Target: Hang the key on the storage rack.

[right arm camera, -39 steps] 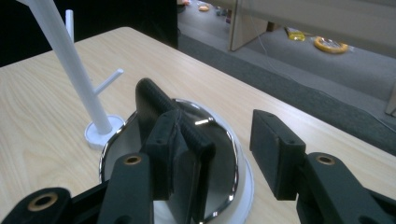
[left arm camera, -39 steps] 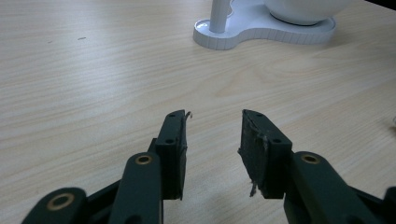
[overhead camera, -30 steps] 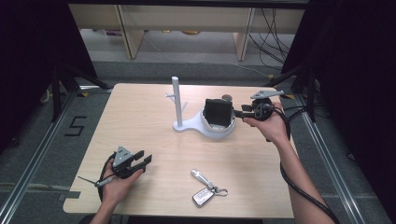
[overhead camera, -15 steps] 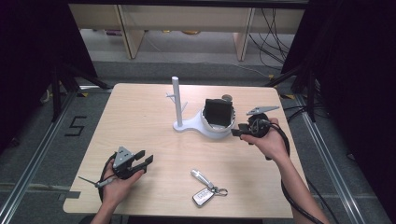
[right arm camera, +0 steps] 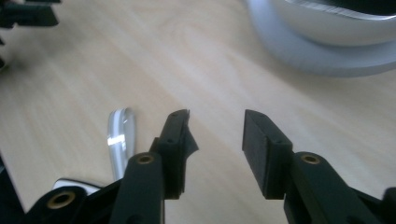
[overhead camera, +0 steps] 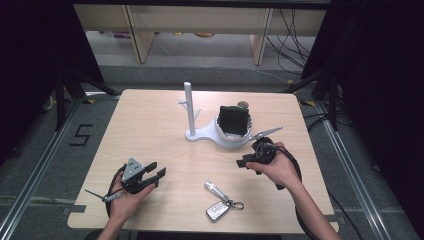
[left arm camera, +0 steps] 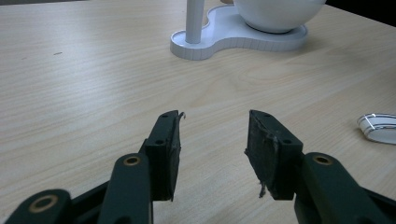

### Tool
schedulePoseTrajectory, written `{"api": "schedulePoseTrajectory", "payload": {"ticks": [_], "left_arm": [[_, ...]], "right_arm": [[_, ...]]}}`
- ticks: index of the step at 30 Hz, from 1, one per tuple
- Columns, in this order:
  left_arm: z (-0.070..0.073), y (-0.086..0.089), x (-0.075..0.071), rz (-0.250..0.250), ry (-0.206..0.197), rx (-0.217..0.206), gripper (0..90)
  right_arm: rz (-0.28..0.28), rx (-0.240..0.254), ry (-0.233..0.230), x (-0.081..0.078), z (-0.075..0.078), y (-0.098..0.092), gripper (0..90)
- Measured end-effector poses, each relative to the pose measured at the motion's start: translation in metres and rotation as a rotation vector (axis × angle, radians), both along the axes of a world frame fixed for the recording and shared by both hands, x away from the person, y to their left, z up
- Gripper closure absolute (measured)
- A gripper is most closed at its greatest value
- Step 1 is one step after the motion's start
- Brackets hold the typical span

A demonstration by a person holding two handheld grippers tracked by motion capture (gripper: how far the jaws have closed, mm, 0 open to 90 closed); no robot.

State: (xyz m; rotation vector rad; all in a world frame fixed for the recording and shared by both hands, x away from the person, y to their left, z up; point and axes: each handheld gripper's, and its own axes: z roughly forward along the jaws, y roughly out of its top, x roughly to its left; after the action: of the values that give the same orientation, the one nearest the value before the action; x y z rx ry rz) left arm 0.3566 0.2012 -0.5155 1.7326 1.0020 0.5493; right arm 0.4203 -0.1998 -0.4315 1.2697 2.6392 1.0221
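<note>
silver keys (overhead camera: 220,201) near right gripper (overhead camera: 248,161)

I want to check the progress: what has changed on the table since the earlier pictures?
The right gripper moved away from the white bowl stand toward the keys, its empty jaws closing partly. The left gripper stayed in place, its empty jaws opening a little. Keys and stand did not move.

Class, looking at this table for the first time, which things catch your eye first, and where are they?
A white stand with an upright post sits mid-table, its bowl holding a black box. A silver key bunch lies near the front edge. The left claw rests front left and the right claw hangs beside the stand; nothing lies between either's jaws.
</note>
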Motion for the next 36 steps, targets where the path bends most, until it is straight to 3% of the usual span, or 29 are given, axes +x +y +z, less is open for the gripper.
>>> {"api": "schedulePoseTrajectory", "payload": {"ticks": [1,5,8,9,10,13,17,20,21,24,29,32,33,36], "left_arm": [[-0.001,0.0,0.0,0.002,0.007,-0.017,53.9],[0.0,-0.001,0.001,0.0,0.009,-0.01,53.9],[0.0,-0.001,0.001,0.002,0.007,-0.01,53.9],[0.0,0.0,0.002,-0.006,-0.004,0.006,53.9],[-0.001,-0.002,0.002,0.002,0.011,-0.009,53.9],[0.0,-0.003,0.001,-0.002,0.002,-0.008,53.9],[0.002,-0.002,0.002,-0.012,-0.017,0.009,53.8],[0.001,-0.001,0.001,-0.01,-0.014,0.011,53.8],[0.001,0.0,0.002,-0.011,-0.013,0.01,53.8],[0.001,0.0,0.002,-0.011,-0.013,0.015,53.9],[0.001,0.0,0.002,-0.009,-0.013,0.01,53.9],[0.001,0.0,0.002,-0.011,-0.013,0.013,53.9],[0.001,0.0,0.002,-0.012,-0.016,0.015,53.9],[0.001,0.001,0.002,-0.011,-0.016,0.016,53.9]], "right_arm": [[0.024,-0.017,0.044,-0.005,-0.003,0.008,65.9],[0.05,-0.048,0.091,-0.011,-0.009,0.014,72.4],[0.149,-0.099,0.148,-0.022,-0.017,0.014,78.1],[0.149,-0.099,0.148,-0.022,-0.017,0.014,78.1],[0.185,-0.121,0.159,-0.029,-0.021,0.012,78.1],[0.231,-0.129,0.187,-0.038,-0.026,0.011,77.0],[0.248,-0.176,0.192,-0.048,-0.029,0.008,77.4],[0.274,-0.192,0.204,-0.052,-0.03,0.008,82.2],[0.273,-0.214,0.244,-0.058,-0.029,0.009,88.7],[0.34,-0.235,0.27,-0.063,-0.034,0.01,90.0],[0.347,-0.243,0.319,-0.07,-0.038,0.018,90.0],[0.357,-0.241,0.322,-0.072,-0.041,0.021,90.0],[0.34,-0.244,0.354,-0.074,-0.041,0.024,90.0],[0.333,-0.238,0.359,-0.073,-0.045,0.031,90.0]]}}
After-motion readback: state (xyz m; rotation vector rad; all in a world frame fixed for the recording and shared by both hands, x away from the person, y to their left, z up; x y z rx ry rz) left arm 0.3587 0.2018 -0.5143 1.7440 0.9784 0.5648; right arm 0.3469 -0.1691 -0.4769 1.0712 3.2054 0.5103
